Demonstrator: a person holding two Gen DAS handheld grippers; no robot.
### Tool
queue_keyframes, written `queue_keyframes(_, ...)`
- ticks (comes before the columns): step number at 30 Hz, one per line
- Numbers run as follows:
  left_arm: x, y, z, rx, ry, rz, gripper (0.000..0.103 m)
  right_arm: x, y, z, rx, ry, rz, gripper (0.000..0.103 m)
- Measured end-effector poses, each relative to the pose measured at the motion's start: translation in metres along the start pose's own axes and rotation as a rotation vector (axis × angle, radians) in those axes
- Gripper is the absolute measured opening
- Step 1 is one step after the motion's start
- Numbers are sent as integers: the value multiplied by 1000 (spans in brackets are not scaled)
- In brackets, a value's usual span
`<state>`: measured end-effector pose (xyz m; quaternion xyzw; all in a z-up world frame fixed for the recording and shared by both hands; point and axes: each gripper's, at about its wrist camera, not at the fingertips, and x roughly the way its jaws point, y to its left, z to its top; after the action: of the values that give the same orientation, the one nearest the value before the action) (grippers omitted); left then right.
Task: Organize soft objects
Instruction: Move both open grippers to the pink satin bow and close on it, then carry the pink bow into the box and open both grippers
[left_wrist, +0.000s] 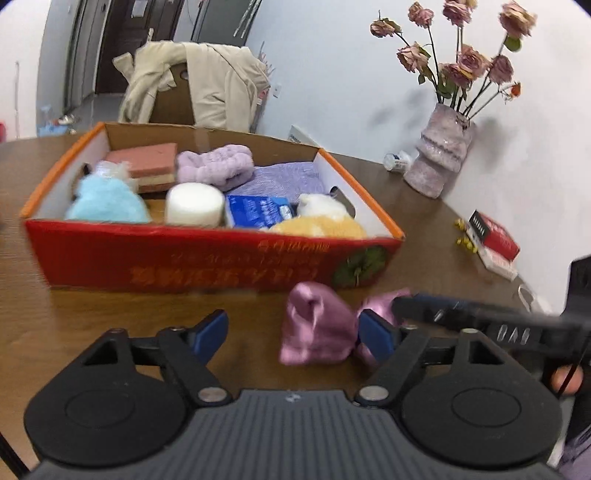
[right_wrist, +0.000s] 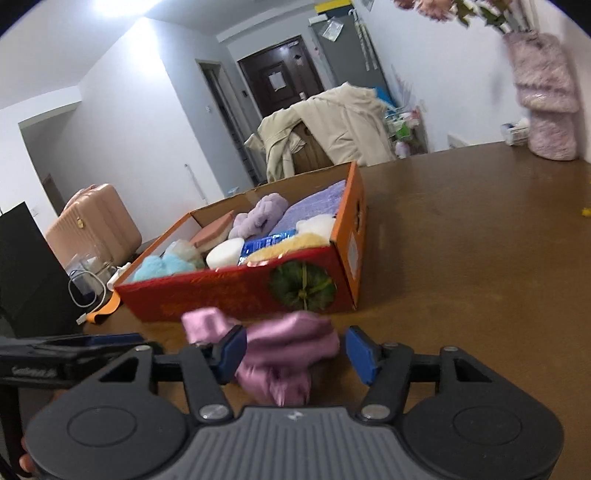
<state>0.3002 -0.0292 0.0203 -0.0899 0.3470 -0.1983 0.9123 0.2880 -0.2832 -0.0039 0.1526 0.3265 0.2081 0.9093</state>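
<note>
Between right tongs (right_wrist: 293, 352): pink satin cloth (right_wrist: 291, 354)

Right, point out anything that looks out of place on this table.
One soft thing is outside the box: a crumpled pink satin cloth lies on the table in front of it, between both claws. The rest of the soft items sit inside. Nothing looks spilled or damaged.

A cloth (left_wrist: 317, 328) lies on the table (left_wrist: 110, 306) before the box (left_wrist: 207, 254) (seemingly just apart); a vase (left_wrist: 439, 155) stands behind.
</note>
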Motion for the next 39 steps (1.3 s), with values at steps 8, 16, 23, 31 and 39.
queue_keyframes(8, 42, 19, -14, -27, 29, -161, 53, 2, 6, -21, -68, 19, -2, 47)
queue_keyframes(16, 43, 34, -19, -36, 33, -287, 46, 9, 15, -27, -142, 60, 10, 41)
queue_keyframes(23, 43, 32, -19, -27, 30, -285, 46, 9, 12, -28, -137, 66, 46, 36)
queue_keyframes(31, 42, 28, -19, -10, 19, -266, 42, 6, 11, -28, -130, 56, 61, 27)
queue_keyframes(39, -14, 13, -48, -23, -13, -147, 30, -4, 31, -35, -133, 66, 106, 13)
